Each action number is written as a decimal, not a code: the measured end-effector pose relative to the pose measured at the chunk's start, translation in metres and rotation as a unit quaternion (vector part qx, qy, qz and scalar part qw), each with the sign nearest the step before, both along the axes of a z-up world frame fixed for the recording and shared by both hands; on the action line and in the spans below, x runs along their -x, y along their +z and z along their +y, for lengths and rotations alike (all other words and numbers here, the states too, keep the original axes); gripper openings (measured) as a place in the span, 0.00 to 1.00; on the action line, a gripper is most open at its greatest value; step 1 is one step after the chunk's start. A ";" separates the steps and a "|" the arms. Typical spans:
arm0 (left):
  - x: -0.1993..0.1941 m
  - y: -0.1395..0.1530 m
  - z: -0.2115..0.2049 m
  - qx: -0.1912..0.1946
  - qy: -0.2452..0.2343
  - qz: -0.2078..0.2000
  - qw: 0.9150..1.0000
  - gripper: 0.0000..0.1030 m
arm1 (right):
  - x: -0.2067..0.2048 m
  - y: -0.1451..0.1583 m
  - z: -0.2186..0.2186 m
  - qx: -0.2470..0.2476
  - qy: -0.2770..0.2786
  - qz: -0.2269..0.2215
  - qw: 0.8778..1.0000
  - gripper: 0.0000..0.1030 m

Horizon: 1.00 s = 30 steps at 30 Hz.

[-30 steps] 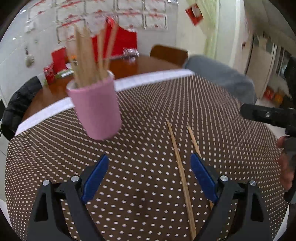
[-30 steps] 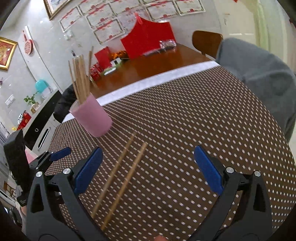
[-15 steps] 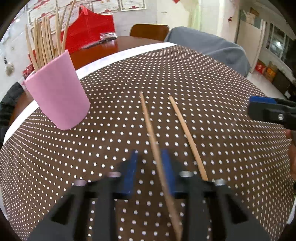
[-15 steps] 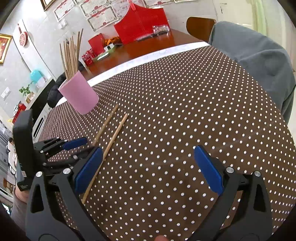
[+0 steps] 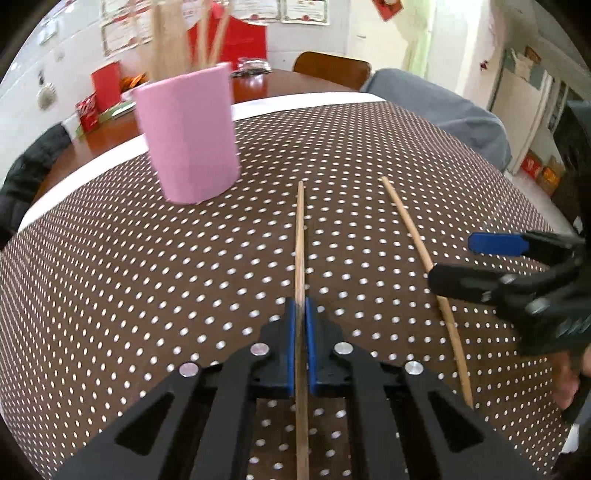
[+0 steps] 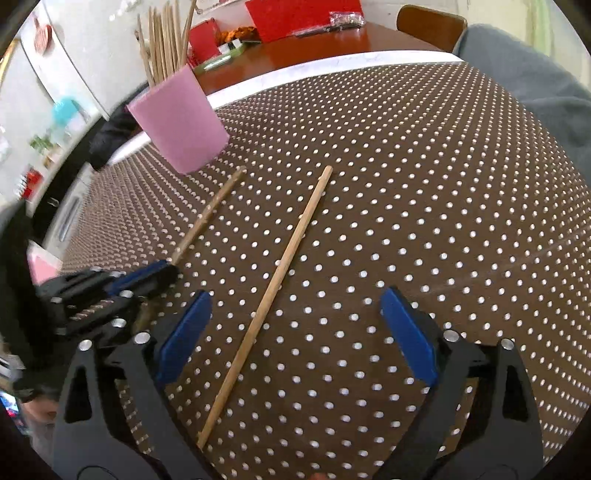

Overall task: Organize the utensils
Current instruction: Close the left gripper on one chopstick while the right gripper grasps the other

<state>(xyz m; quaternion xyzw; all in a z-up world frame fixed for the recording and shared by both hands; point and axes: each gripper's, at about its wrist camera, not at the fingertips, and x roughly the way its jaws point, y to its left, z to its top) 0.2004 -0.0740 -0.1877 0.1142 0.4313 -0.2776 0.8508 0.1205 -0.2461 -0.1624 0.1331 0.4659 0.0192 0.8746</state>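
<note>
no writing or brand can be read — the framed sheets on the wall (image 5: 303,9) are too blurred, and the red boxes (image 5: 105,79) show nothing legible.

counted: one pink cup (image 5: 186,133) with a bundle of chopsticks (image 6: 162,40) standing in it, too blurred to count, and two loose chopsticks on the dotted cloth (image 5: 147,277).

left wrist view, left to right: the cup stands at about 10 o'clock, upright on the cloth. at centre the left gripper (image 5: 300,343) has its blue pads pressed narrow on the left stick (image 5: 300,243), which runs straight toward 12 o'clock from between the fingers, its far tip just right of the cup's base; the near end passes back under the gripper. whether the stick is lifted off the cloth cannot be told. the right stick (image 5: 424,258) lies at 2 o'clock, slanting away, well apart from the left pads. the right gripper (image 5: 517,266) reaches in at 3 o'clock, one black finger crossing over that stick.

right wrist view, left to right: the left gripper (image 6: 147,280) sits at 9 o'clock on the left stick (image 6: 210,214). the cup is at 11 o'clock. the right gripper (image 6: 295,328) has its fingers spread wide — the right stick (image 6: 280,266) lies on the cloth between them, nearer the left pad (image 6: 183,332), touching neither, slanting from 6 toward 12 o'clock.
</note>
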 end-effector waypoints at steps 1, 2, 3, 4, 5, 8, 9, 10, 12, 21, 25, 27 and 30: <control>0.000 0.000 0.003 0.002 0.004 0.002 1.000 0.06 | 0.000 0.000 0.005 0.012 0.002 -0.001 1.000 0.79; 0.000 0.001 0.005 0.001 0.009 0.003 1.000 0.06 | -0.001 0.000 0.017 0.035 0.016 -0.004 0.999 0.67; 0.000 0.001 0.008 0.000 0.014 0.003 1.000 0.06 | -0.001 0.000 0.025 0.055 0.028 -0.006 0.998 0.61; 0.002 0.002 0.011 0.001 0.015 0.003 1.000 0.06 | 0.000 0.000 0.034 0.081 0.044 -0.010 0.996 0.47; 0.003 0.003 0.012 0.000 0.017 0.002 1.000 0.06 | 0.001 0.000 0.039 0.100 0.058 -0.013 0.993 0.39; 0.002 0.004 0.013 -0.004 0.024 0.001 1.000 0.06 | 0.012 0.000 0.042 0.089 0.124 -0.020 0.988 0.34; 0.001 0.004 0.013 -0.006 0.026 -0.001 1.000 0.09 | 0.013 0.002 0.038 0.083 0.132 -0.019 0.988 0.34; -0.001 0.004 0.006 -0.008 0.027 -0.003 1.000 0.12 | 0.013 0.003 0.034 0.075 0.136 -0.016 0.988 0.34; -0.005 0.005 -0.001 -0.012 0.025 -0.007 1.000 0.21 | 0.008 0.003 0.024 0.062 0.122 -0.012 0.991 0.34; -0.014 0.007 0.000 -0.018 0.022 -0.012 1.000 0.07 | -0.006 -0.001 0.055 0.091 0.138 -0.025 0.986 0.13; -0.019 0.008 0.013 0.005 0.032 0.007 0.999 0.07 | 0.004 0.000 0.060 0.075 0.181 -0.021 0.980 0.11; -0.019 0.008 0.012 0.000 0.032 0.004 0.999 0.07 | -0.002 0.000 0.057 0.065 0.177 -0.016 0.982 0.12; -0.021 0.007 0.010 -0.007 0.034 0.000 0.999 0.07 | -0.015 0.001 0.061 0.078 0.166 -0.009 0.983 0.12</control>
